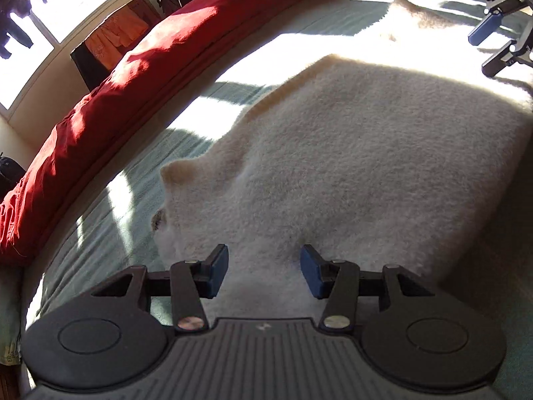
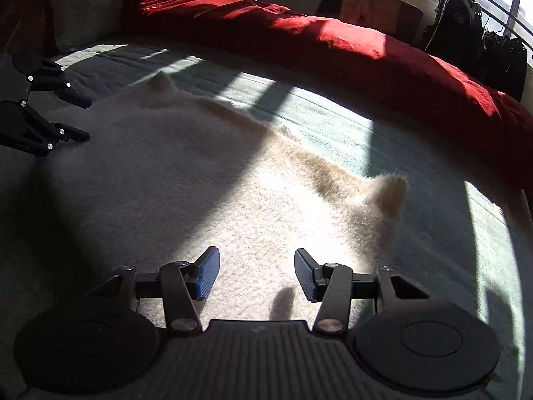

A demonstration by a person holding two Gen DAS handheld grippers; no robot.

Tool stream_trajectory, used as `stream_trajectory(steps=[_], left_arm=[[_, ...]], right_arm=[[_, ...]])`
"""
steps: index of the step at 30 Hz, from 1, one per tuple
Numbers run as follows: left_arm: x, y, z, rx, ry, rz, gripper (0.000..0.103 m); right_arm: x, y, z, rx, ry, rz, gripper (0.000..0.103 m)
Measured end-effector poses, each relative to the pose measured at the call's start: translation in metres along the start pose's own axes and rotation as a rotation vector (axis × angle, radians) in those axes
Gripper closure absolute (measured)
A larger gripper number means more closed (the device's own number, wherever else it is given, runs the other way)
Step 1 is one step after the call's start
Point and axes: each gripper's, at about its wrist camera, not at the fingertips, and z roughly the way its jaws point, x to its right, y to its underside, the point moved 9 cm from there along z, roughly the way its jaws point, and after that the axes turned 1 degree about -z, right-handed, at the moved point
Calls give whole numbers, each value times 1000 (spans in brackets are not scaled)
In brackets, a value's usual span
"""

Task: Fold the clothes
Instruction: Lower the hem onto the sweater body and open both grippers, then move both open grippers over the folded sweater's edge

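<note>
Left gripper [image 1: 265,275] nearest the lens, jaws spread wide, nothing between them, blue pads just over the near hem of the garment. Right gripper [image 2: 257,275] likewise spread and empty, over its own stretch of the same edge.

Bed [image 1: 110,220], green-grey sheet, sun stripes across it. Red duvet [image 1: 100,106] bunched along the far side, 10 to 12 o'clock.

Fluffy cream sweater [image 1: 349,153] lies flat mid-bed, running from 6 toward 1 o'clock in the left view. Whether it lies spread out or already folded over once, cannot tell.

Handling, by judgement: light, soft, limp, thick pile; should grip well but sag and drape. Best hold: pinch an edge or corner; one corner [image 2: 389,190] stands up at 2 o'clock of the right gripper.
</note>
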Motion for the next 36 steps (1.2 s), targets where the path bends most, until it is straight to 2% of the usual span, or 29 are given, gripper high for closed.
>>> stream_trajectory(steps=[4,6,9,17,20,23,26,31,34,36], left_arm=[[3,28,-9,-34,38,-40,54],[-3,26,-17,-22,46,-67,53],[-23,13,-26,18,59,-179,53],[-42,29,-3,-15,83,-361,58],[-49,36,6,-30,92,-427,59],[-42,42,2,-51,112,-406,60],[-55,33,-3,-35,145,-469,62],[-99,-2,11,66,173,-611,62],[-110,-14,32,56,189,-646,62],[-115,-18,48,41,173,-649,62]], right_arm=[[-9,27,-4,-32,-21,28,48],[-6,26,-11,-18,-25,67,48],[1,23,-21,12,-24,129,48],[38,14,-37,109,-5,310,48],[49,13,-37,118,11,333,48],[58,16,-32,115,17,353,48],[61,19,-28,124,14,373,48],[64,20,-22,129,17,400,48],[66,19,-20,137,16,407,48],[70,20,-18,137,23,413,48]])
